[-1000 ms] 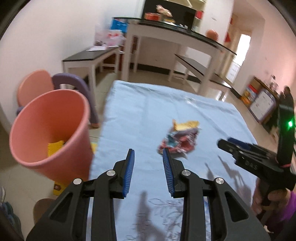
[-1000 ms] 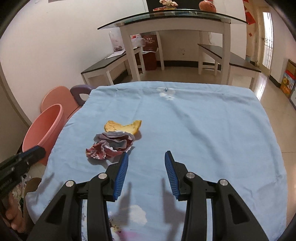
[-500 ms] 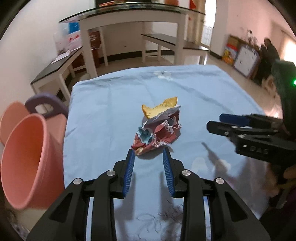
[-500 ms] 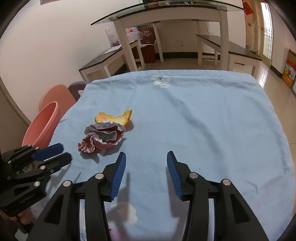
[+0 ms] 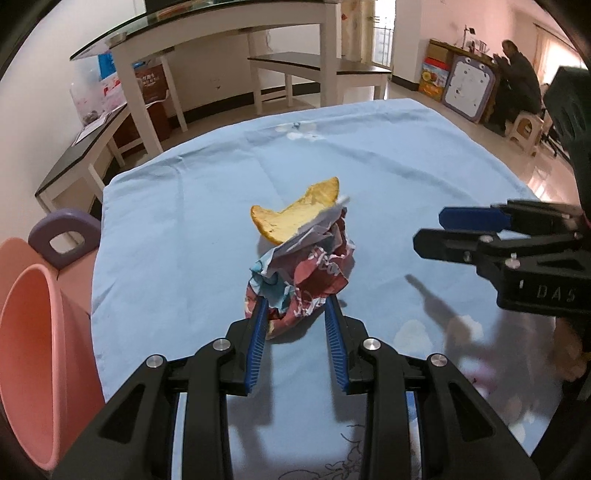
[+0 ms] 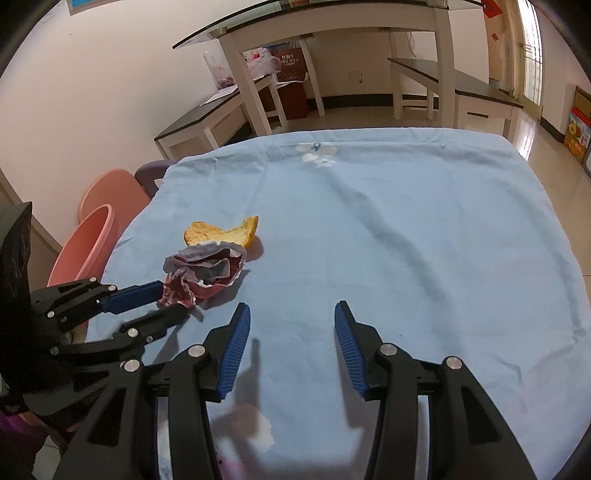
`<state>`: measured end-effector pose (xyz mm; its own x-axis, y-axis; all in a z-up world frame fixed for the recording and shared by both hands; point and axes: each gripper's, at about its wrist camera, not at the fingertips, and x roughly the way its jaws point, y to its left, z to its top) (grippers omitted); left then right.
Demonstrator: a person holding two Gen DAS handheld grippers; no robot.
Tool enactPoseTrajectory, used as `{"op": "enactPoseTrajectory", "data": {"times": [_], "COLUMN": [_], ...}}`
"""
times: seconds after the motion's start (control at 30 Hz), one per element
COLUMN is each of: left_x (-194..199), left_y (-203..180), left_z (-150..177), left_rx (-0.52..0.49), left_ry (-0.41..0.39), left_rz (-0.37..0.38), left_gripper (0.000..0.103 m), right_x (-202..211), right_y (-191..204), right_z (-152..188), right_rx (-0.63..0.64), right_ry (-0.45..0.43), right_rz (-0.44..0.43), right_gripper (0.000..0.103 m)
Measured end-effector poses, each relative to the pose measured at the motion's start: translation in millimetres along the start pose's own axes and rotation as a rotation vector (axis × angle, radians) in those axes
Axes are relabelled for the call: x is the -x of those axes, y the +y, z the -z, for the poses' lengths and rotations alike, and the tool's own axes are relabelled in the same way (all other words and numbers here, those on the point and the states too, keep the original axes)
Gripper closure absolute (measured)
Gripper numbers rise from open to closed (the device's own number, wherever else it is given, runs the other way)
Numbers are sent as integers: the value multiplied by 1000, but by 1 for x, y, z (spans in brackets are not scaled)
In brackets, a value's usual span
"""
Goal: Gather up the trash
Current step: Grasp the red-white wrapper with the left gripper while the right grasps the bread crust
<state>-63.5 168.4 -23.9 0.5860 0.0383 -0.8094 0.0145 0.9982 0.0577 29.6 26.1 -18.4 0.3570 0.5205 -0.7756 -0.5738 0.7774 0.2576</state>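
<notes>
A: Item one, left gripper (image 5: 295,317). Condition?

B: Jaws are parted, one blue pad on each side of the near end of the crumpled wrapper (image 5: 303,275). The pads are seen at the wrapper's edges; whether pressure is being applied cannot be told. No lift is shown, and the wrapper is supported by the blue tablecloth (image 5: 166,229).

A: Item two, right gripper (image 6: 291,339).

B: Jaws are spread wide and nothing is held. It is kept above bare cloth, near the wrapper but apart from it.

A: Item three, trash on the table.

B: Two pieces are recorded. The red, white and blue wrapper is listed towards the left edge of the table, between the left pads. An orange peel (image 5: 295,216) is listed just behind it, touching or overlapped by the wrapper's upper fold. Neither piece is collected yet.

A: Item four, receptacle.

B: A pink bin (image 5: 33,354) is noted off the table's left edge, mouth tilted towards the left camera. Its contents are not shown from here. A purple chair back (image 5: 62,236) and a pink chair back (image 6: 110,188) are noted beside it.

A: Progress assessment?

B: The task is judged to be part done at best: the grasp on the wrapper is being set up, not completed. Left to be done, by estimate: the pads are to be closed, the wrapper carried to the bin and dropped, then the peel handled likewise.

A: Remainder of room?

B: A glass-topped table (image 6: 332,22), benches and a seated person (image 5: 517,81) are entered as background only.
</notes>
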Motion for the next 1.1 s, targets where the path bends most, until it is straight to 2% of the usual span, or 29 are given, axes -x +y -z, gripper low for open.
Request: {"op": "enactPoseTrajectory", "data": {"times": [0.17, 0.27, 0.4, 0.7, 1.0, 1.1], "left_x": [1, 1, 6, 38, 66, 71], "left_y": [-1, -4, -4, 7, 20, 23], "left_z": [1, 4, 6, 17, 38, 42], "left_rx": [10, -2, 15, 162, 298, 314], "left_ry": [-19, -29, -40, -83, -111, -112], "left_rz": [18, -1, 6, 83, 59, 48], "left_gripper": [71, 73, 90, 91, 91, 91], "right_x": [0, -2, -3, -5, -21, -32], "right_y": [1, -1, -2, -3, 17, 25], "right_z": [-2, -2, -2, -9, -40, -47], "right_rx": [1, -12, -22, -38, 10, 38], "right_ry": [-3, 2, 7, -5, -51, -44], "right_rz": [-3, -8, -9, -36, -70, -63], "right_gripper": [56, 56, 56, 56, 57, 69]}}
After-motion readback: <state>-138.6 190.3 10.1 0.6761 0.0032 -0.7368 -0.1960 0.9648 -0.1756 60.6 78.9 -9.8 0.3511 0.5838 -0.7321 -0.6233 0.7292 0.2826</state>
